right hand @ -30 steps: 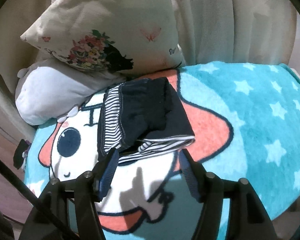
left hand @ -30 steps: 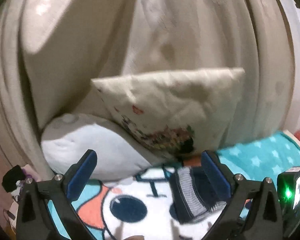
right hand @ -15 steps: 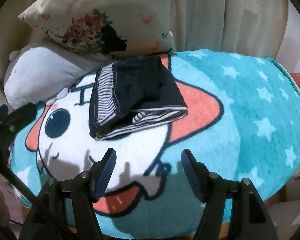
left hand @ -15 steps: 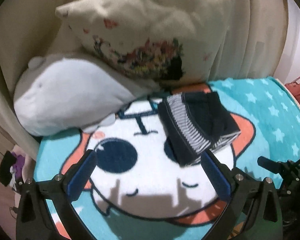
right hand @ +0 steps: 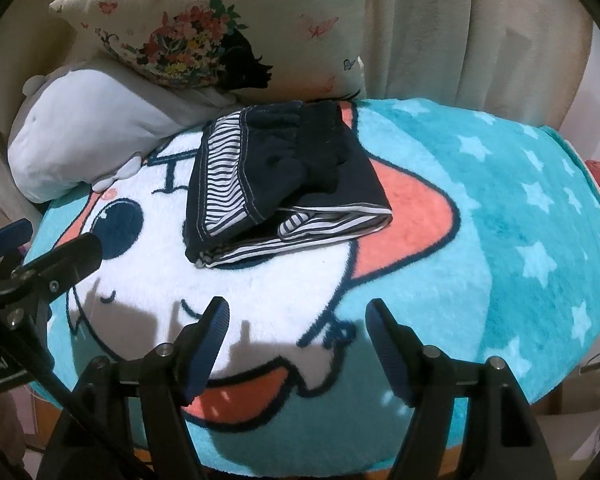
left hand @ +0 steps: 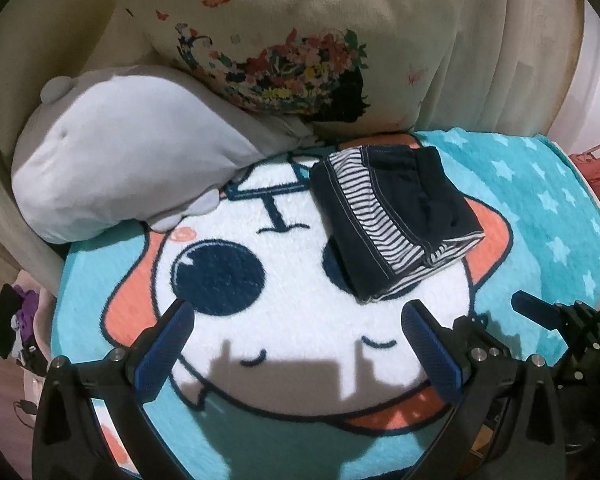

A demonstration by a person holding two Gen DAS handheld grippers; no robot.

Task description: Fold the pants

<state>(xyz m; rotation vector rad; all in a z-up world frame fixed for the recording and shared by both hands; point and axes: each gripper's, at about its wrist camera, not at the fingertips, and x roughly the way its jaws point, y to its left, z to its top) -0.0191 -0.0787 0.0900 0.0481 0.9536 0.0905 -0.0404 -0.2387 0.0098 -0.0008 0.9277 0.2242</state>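
Note:
The navy pants point(left hand: 396, 216) with a striped lining lie folded into a small bundle on the cartoon blanket point(left hand: 300, 344), near its far side; in the right wrist view the pants point(right hand: 276, 176) lie ahead and slightly left. My left gripper point(left hand: 296, 332) is open and empty, held back from the bundle over the blanket's white face. My right gripper point(right hand: 296, 320) is open and empty, also short of the bundle. The right gripper's fingertip point(left hand: 536, 314) shows at the right edge of the left view; the left gripper point(right hand: 60, 256) shows at the left of the right view.
A floral cushion point(left hand: 300, 40) leans against cream curtains point(right hand: 480, 32) behind the pants. A white plush pillow point(left hand: 116, 168) lies at the blanket's far left. A red object point(left hand: 596, 172) sits past the right edge. The blanket point(right hand: 520, 220) drops off at front and right.
Both grippers have pulled back from the folded pants, staying open. The left view swung down from the curtains to the blanket, and the bundle now lies farther off.

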